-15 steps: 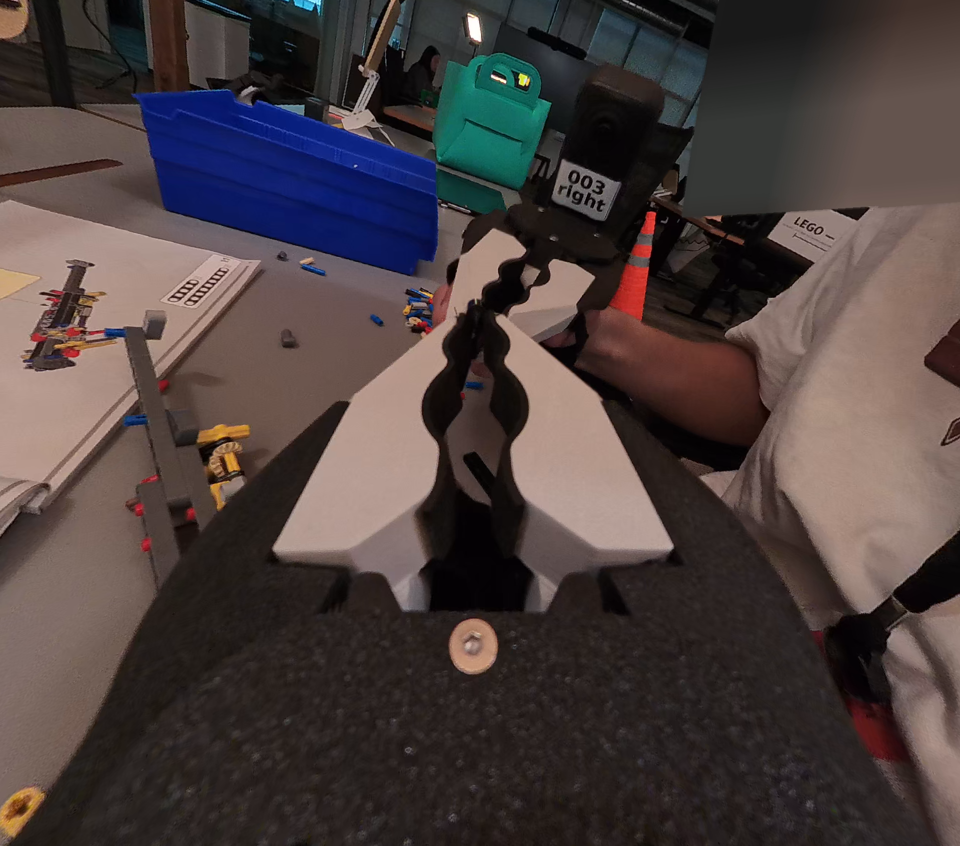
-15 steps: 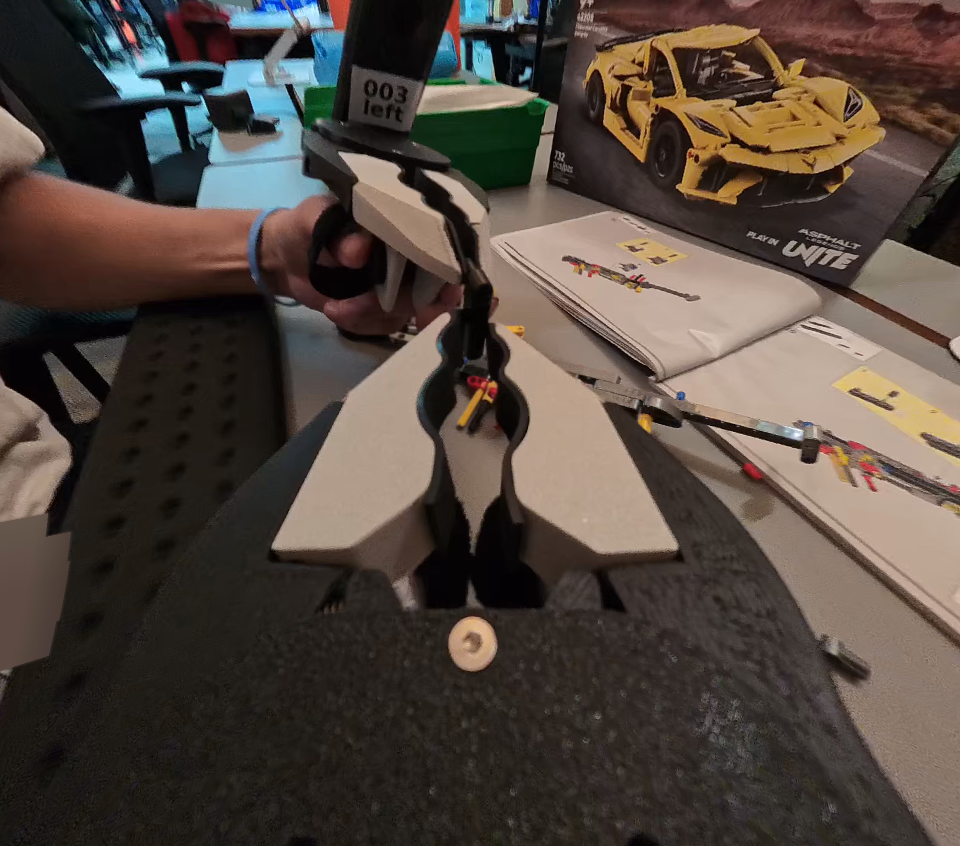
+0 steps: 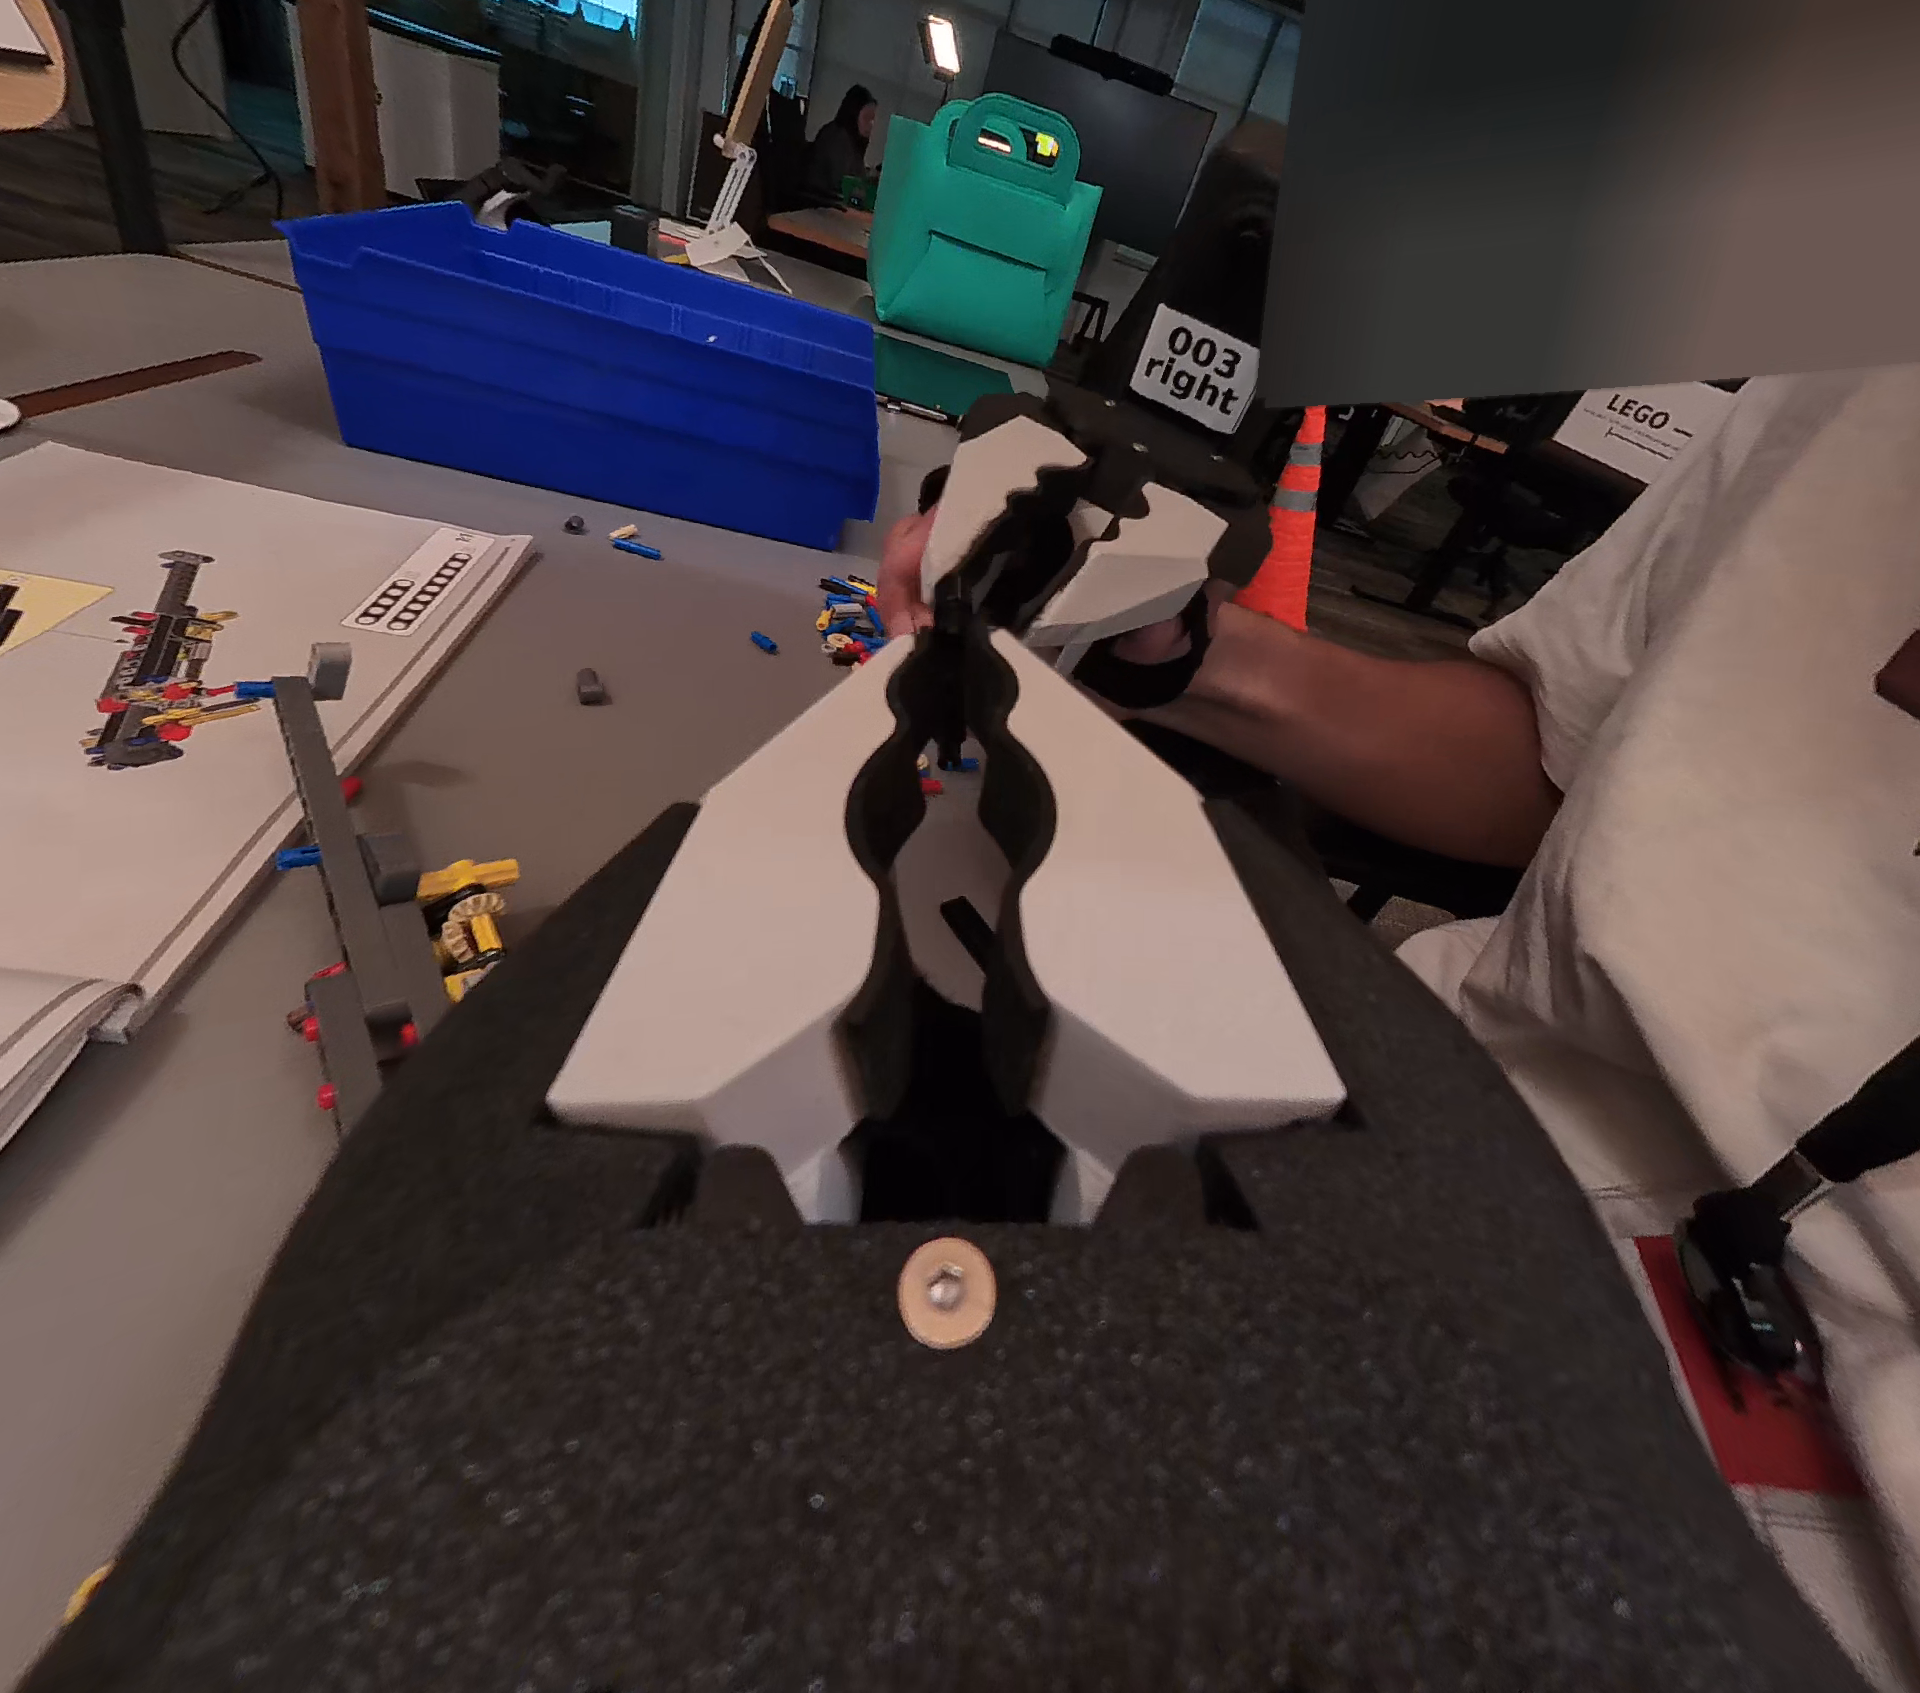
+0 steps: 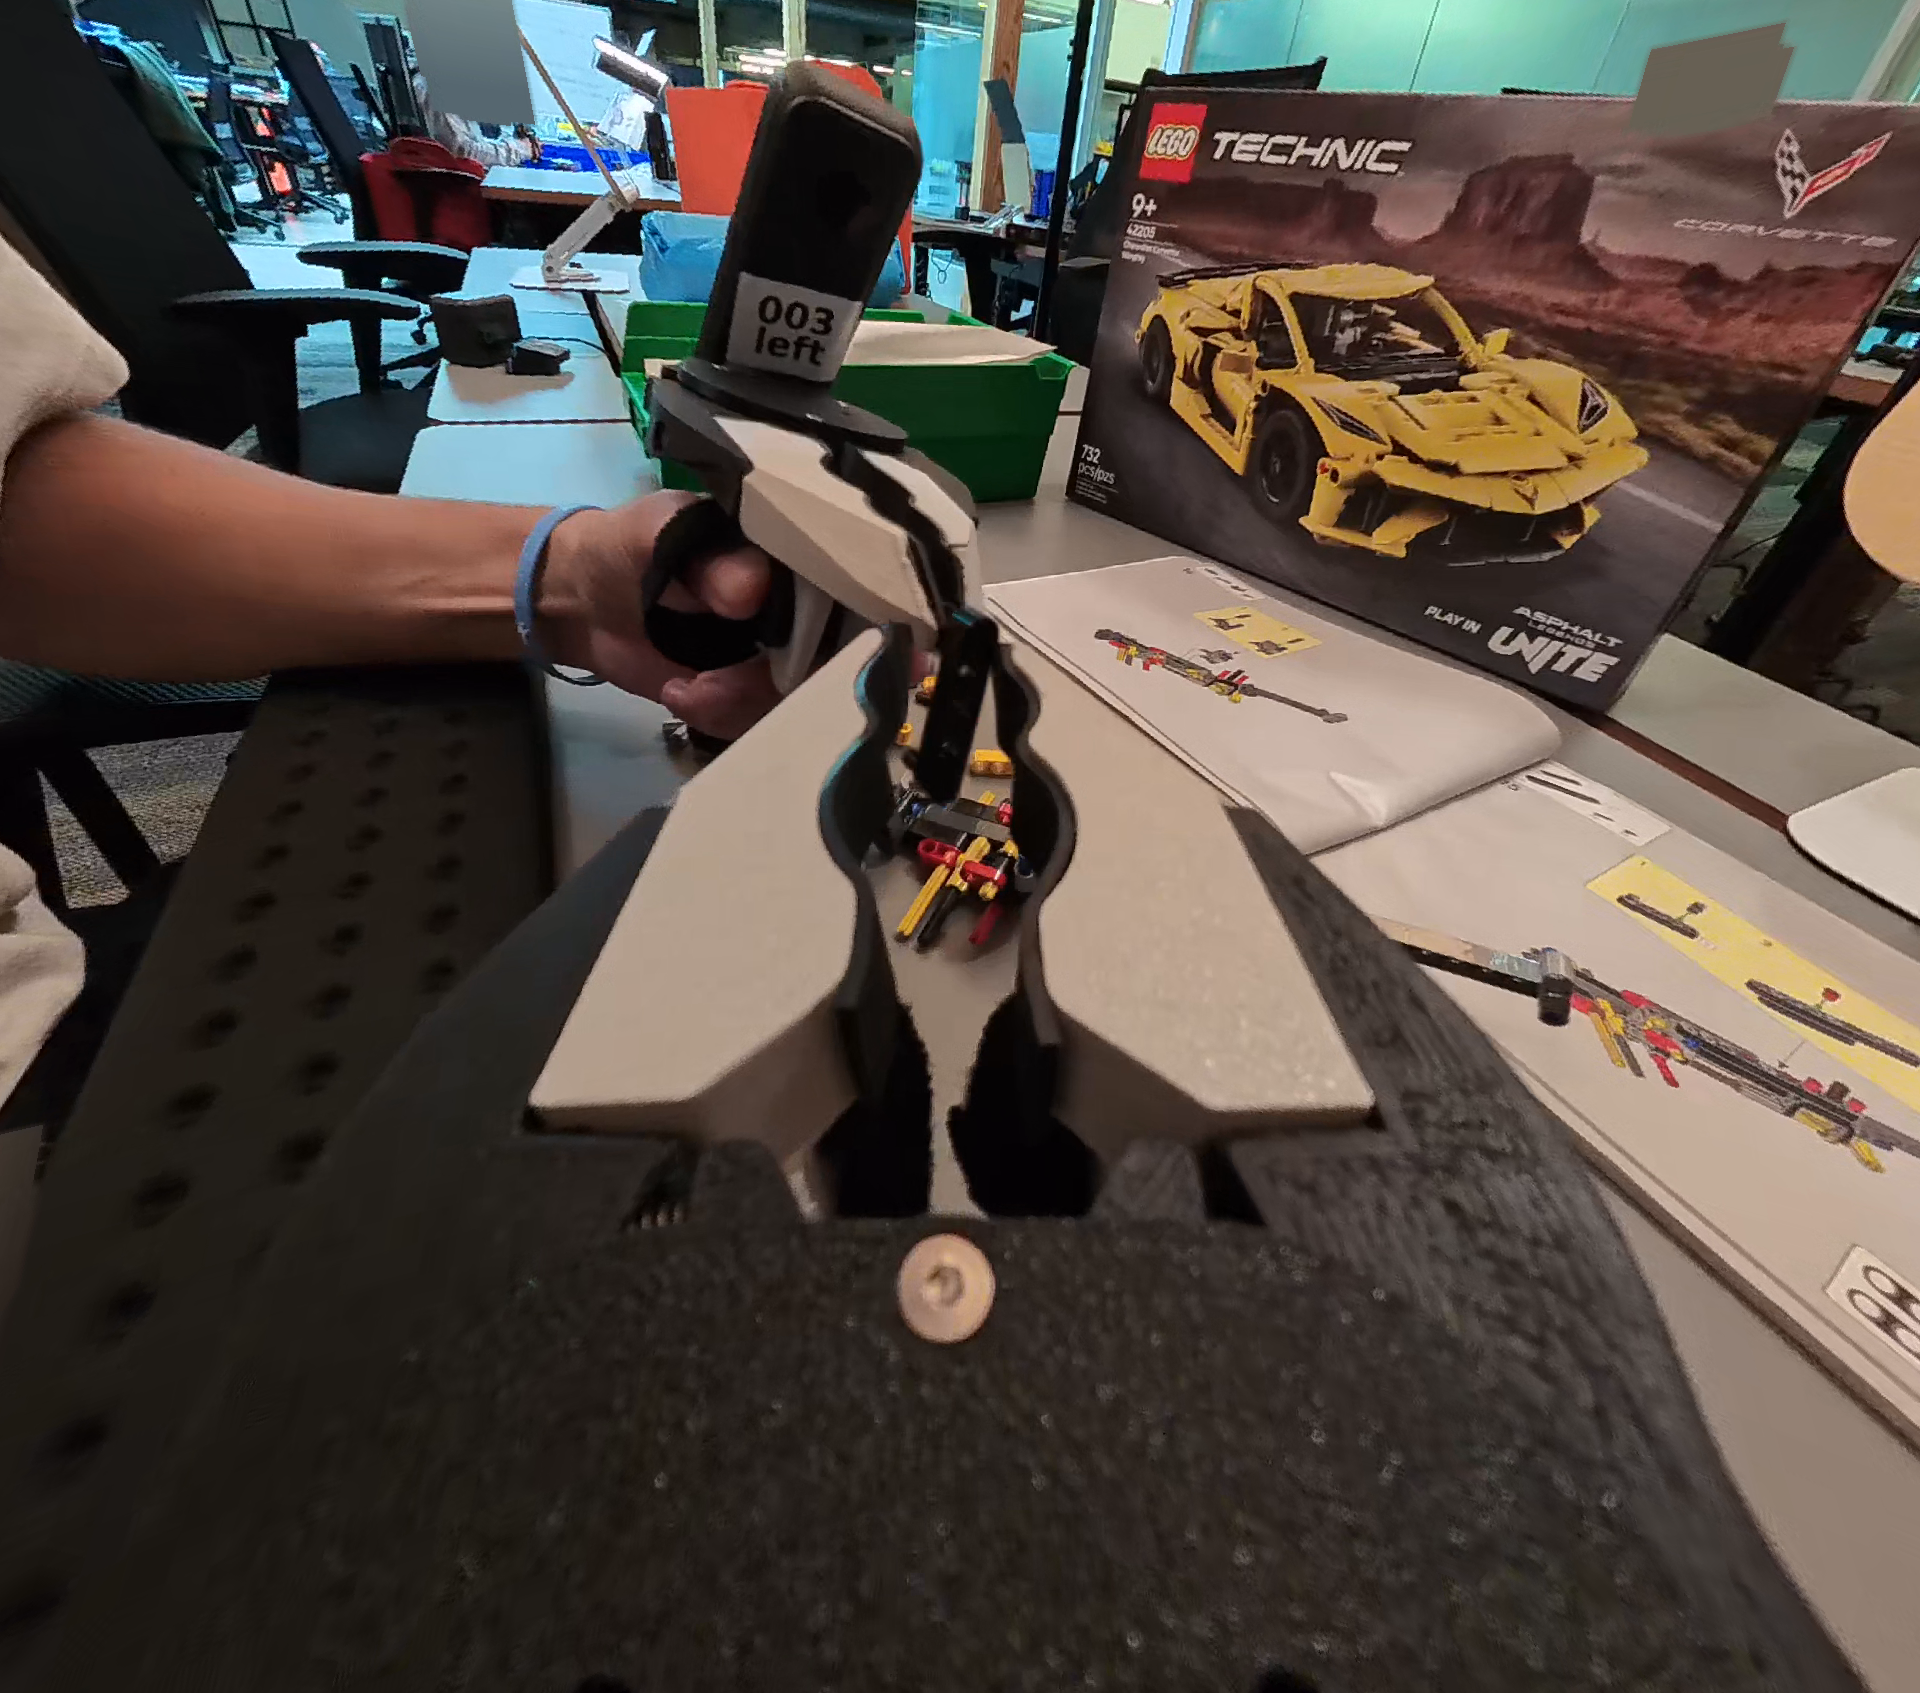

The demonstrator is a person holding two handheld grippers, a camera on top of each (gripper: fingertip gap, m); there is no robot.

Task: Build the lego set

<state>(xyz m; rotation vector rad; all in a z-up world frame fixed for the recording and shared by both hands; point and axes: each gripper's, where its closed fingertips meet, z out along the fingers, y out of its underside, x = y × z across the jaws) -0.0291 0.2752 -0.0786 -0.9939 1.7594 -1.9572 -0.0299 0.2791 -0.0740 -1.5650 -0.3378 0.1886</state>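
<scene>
Here, in the left wrist view, the left gripper (image 3: 951, 656) was nearly closed, its tips pinching a black beam (image 3: 951, 713) together with the right gripper (image 3: 961, 594). In the right wrist view, the right gripper (image 4: 940, 656) clamped the same black beam (image 4: 954, 713), hanging above loose lego pieces (image 4: 961, 864).

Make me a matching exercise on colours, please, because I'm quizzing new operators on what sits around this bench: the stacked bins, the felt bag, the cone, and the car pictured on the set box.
Things:
1. stacked bins
2. felt bag
3. cone
4. car on the set box

Colours:
A. orange
B. yellow
C. blue
D. teal green

Pairs: 1-C, 2-D, 3-A, 4-B
</scene>
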